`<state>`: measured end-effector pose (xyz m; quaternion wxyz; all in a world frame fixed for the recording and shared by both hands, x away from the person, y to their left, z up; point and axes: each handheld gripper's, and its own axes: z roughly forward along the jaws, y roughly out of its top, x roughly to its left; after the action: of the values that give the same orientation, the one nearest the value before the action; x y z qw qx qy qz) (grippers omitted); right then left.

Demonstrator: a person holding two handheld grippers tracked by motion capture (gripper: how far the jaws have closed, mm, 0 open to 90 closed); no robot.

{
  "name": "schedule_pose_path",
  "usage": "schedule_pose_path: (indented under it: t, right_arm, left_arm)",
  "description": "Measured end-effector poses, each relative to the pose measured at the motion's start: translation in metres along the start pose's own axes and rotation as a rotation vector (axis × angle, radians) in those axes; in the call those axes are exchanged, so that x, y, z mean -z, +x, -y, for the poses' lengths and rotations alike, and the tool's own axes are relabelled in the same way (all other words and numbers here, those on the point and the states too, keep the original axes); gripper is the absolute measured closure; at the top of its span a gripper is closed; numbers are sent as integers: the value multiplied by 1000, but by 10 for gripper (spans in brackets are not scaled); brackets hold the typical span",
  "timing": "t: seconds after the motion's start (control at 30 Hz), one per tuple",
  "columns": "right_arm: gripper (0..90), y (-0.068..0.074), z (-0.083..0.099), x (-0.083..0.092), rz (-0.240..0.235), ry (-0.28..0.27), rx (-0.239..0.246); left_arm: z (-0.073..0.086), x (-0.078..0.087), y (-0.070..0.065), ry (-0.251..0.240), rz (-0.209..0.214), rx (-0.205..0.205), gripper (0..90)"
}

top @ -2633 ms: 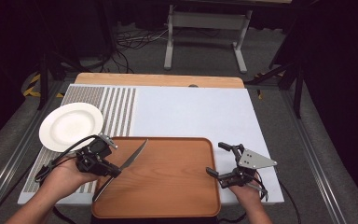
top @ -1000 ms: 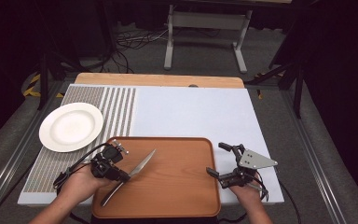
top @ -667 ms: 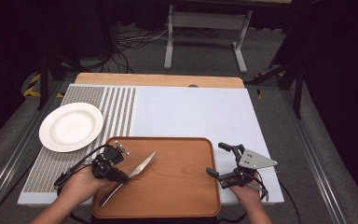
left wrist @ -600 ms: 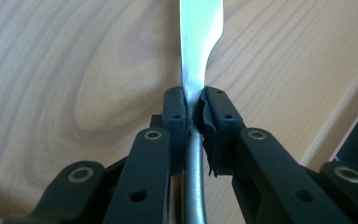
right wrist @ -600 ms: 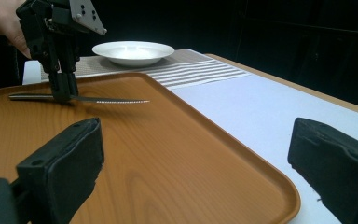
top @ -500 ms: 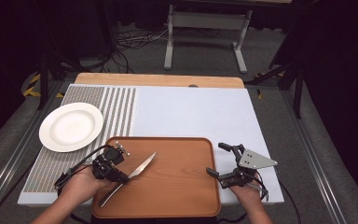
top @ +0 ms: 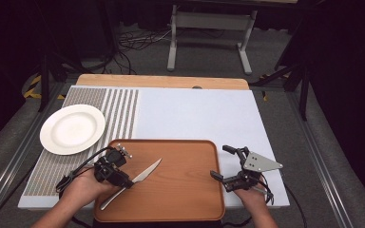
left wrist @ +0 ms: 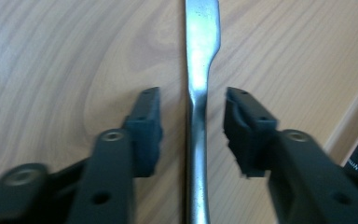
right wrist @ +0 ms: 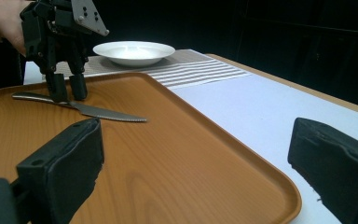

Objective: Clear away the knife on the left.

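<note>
Since earlier, the knife point(top: 134, 182) has gone from tilted up to flat on the tray point(top: 180, 199), left gripper point(left wrist: 193, 122) released astride its handle. Right gripper point(top: 221, 163) gapes empty. Plate point(top: 72, 128) sits on a striped mat point(top: 119, 109); dark room beyond.

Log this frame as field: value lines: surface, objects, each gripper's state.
surface: white mat on the table, striped section at its left
tray: wooden tray, near edge of the mat
knife: knife lying flat on the tray, blade pointing away from the person
plate: white plate, empty, on the striped section left of the tray
left gripper: left gripper open, jaws either side of the knife's neck, not touching it
right gripper: right gripper open, holds nothing, by the tray's right edge
</note>
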<state>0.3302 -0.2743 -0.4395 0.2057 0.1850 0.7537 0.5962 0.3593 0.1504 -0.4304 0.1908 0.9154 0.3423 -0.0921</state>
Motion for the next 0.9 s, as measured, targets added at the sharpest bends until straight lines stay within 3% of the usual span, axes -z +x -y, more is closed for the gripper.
schedule_pose_path:
  t: [0.2,0.3,0.4,0.53,0.73,0.9]
  right_arm:
    - [41,0,0,0,0,-3,1]
    - [41,0,0,0,1,-3,4]
    - [41,0,0,0,2,-6,6]
    - [41,0,0,0,2,-6,7]
    - [41,1,0,0,-1,-4,8]
    - [41,0,0,-1,-3,-12,7]
  left_arm:
    - [0,8,-7,-60,1,-51,368]
    - [0,9,-13,-95,-8,-141,253]
    - [1,11,-17,-134,-23,-207,245]
    - [5,13,-23,-164,-39,-291,468]
    - [7,10,-28,-163,-63,-346,875]
    - [6,2,-31,-175,-70,-399,899]
